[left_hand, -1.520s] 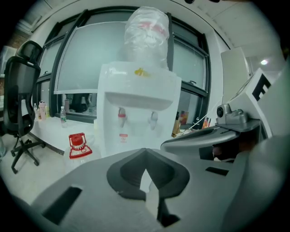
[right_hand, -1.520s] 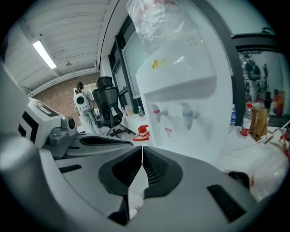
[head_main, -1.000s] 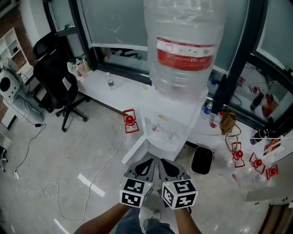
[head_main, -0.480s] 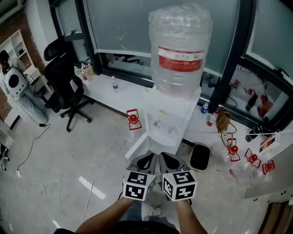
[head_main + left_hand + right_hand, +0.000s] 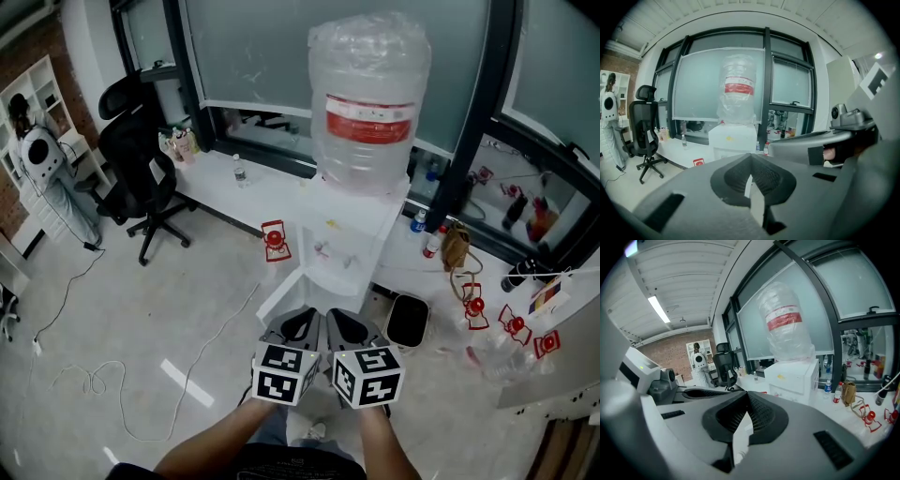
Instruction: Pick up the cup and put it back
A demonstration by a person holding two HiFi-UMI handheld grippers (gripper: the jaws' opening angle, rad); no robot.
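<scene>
No cup shows in any view. A white water dispenser (image 5: 342, 248) with a large clear bottle (image 5: 367, 103) on top stands in front of me; it also shows in the left gripper view as the dispenser (image 5: 732, 138) and in the right gripper view as the dispenser (image 5: 794, 376). My left gripper (image 5: 298, 323) and right gripper (image 5: 339, 322) hang side by side, short of the dispenser's open lower door. Both point at it. Each has its jaws shut with nothing between them, as the left gripper (image 5: 750, 157) and right gripper (image 5: 747, 394) views confirm.
A black office chair (image 5: 141, 178) stands at the left by a low white ledge (image 5: 220, 183) with small bottles. A black bin (image 5: 409, 323) sits right of the dispenser. Red-tagged items (image 5: 511, 323) and bottles lie at the right. A cable (image 5: 94, 384) trails on the floor. A person (image 5: 42, 164) stands far left.
The head view has tilted up and back, so the whole bottle shows and sits lower in frame. Both grippers stay together and shut. A person has come into view at the left.
</scene>
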